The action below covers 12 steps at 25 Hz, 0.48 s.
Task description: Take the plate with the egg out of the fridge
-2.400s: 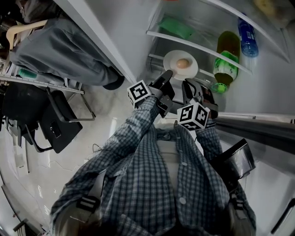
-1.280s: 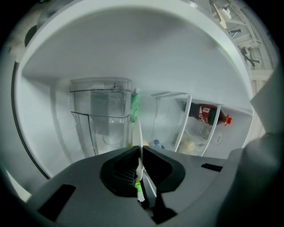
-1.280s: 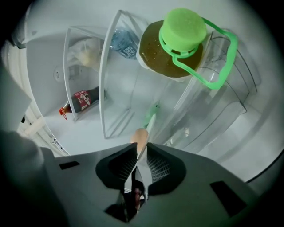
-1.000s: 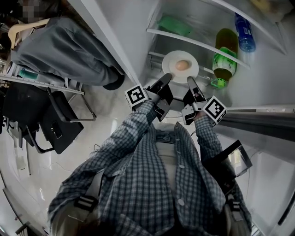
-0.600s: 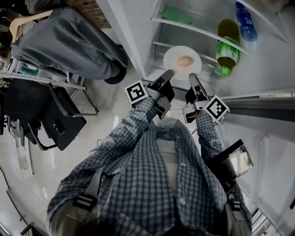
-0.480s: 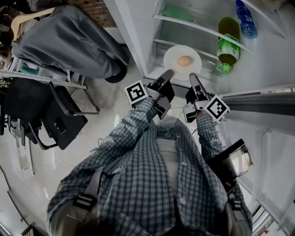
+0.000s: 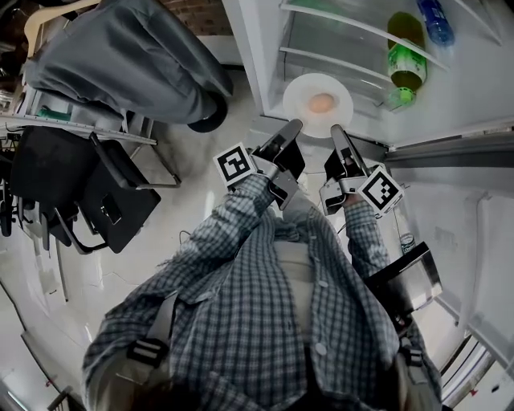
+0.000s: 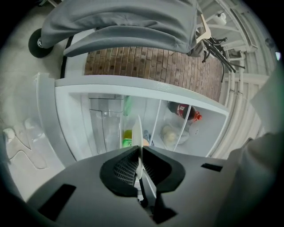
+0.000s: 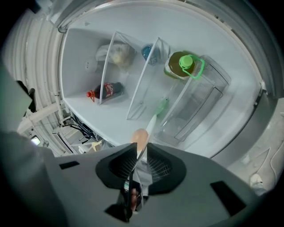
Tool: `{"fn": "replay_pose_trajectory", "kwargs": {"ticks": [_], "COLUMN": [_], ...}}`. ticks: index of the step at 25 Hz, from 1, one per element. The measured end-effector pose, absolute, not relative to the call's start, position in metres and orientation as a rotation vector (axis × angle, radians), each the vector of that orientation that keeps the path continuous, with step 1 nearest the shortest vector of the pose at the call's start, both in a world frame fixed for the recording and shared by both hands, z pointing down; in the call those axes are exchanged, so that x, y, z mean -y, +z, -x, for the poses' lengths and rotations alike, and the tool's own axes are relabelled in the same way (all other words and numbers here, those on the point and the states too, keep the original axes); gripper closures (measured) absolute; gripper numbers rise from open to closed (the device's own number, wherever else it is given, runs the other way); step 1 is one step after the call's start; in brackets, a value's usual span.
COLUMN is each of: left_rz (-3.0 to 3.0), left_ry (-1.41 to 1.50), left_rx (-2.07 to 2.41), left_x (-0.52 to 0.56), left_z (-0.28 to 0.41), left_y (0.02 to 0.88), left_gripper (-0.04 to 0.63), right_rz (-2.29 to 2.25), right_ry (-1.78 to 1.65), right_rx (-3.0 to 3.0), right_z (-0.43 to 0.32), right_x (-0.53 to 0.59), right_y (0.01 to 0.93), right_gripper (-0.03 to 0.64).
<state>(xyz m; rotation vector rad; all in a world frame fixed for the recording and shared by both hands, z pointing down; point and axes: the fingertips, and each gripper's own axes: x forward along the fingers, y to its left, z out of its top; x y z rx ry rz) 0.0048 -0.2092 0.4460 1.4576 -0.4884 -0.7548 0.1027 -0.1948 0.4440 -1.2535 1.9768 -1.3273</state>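
A white plate [image 7: 318,88] with a brown egg [image 7: 321,103] on it hangs in the air just in front of the open fridge [image 7: 265,48]. My left gripper [image 7: 291,128] is shut on the plate's near left rim, and my right gripper [image 7: 336,133] is shut on its near right rim. In the left gripper view the plate [image 8: 138,133] shows edge-on, pinched between the jaws of the left gripper [image 8: 141,150]. In the right gripper view the plate's edge [image 9: 150,125] and the egg [image 9: 140,136] rise out of the shut right gripper [image 9: 140,150].
Inside the fridge stand a green-capped bottle [image 7: 405,56], a blue bottle [image 7: 438,18] and a cola bottle [image 9: 106,91] on wire shelves. The open fridge door [image 7: 450,152] juts out at right. A person's grey trouser leg [image 7: 120,56] and a black chair [image 7: 104,201] are at left.
Both grippers have drawn back from the fridge with the plate held between them. The plate has come off its shelf and out past the fridge's front edge.
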Motion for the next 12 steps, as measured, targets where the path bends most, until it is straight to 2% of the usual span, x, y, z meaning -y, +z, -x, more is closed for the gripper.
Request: {"fn": "replay_pose_trajectory", "kwargs": {"ticks": [12], "left_rz": [-1.481], "left_ry": [-0.717], "left_rx": [0.490], "left_x": [0.133], "left_z": [0.037], "left_y": [0.449], "left_gripper": [0.560], "right_rz": [1.238], "right_ry": [-1.347], "right_rx": [-1.930], "right_z": [-0.060], "right_x": [0.117], "right_y": [0.450], "right_gripper": [0.545]}}
